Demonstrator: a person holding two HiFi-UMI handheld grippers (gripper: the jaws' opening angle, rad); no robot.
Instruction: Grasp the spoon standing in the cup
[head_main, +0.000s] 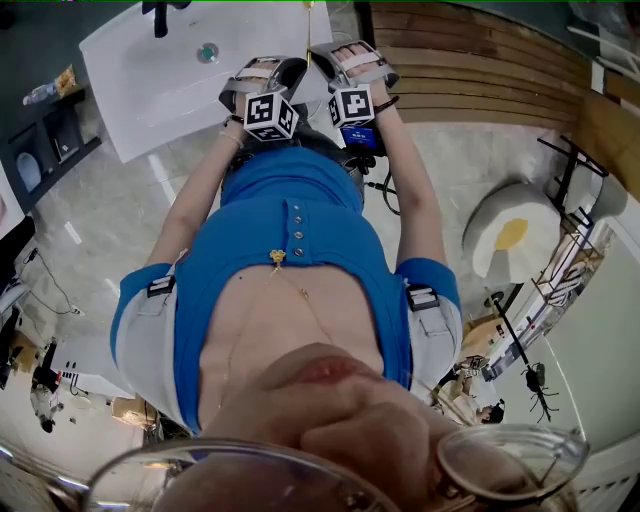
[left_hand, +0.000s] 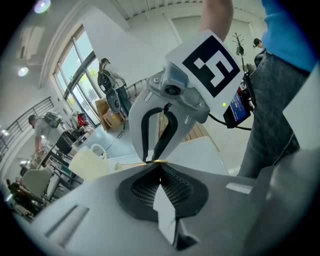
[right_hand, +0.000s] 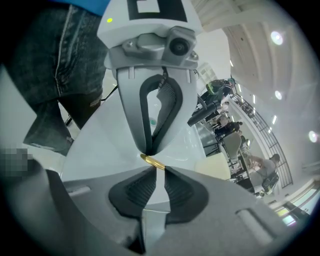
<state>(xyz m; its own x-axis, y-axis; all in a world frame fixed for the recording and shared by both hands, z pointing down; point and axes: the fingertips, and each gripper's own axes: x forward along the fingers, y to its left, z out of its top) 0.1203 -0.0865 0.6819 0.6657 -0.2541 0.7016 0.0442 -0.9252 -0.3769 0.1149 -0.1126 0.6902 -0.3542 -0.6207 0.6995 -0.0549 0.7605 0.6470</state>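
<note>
A thin gold spoon (left_hand: 135, 163) lies level between my two grippers, which face each other tip to tip over the white table (left_hand: 200, 150). My left gripper (left_hand: 159, 162) is shut on one end of it. My right gripper (right_hand: 154, 165) pinches the gold spoon (right_hand: 152, 161) at its fingertips, with only a narrow slit between the pads. The cream cup (left_hand: 89, 162) stands on the table beyond the spoon's far end; this cup (right_hand: 220, 167) also shows at the right of the right gripper view. In the head view both grippers (head_main: 268, 95) (head_main: 350, 85) are held close together in front of the person's waist.
The white table (head_main: 150, 70) carries a small round green thing (head_main: 207, 52) and a black post (head_main: 160, 15). A wooden floor strip (head_main: 480, 60) runs behind it. A white chair with a yellow cushion (head_main: 510, 235) stands at the right. People and desks fill the far background (left_hand: 45, 135).
</note>
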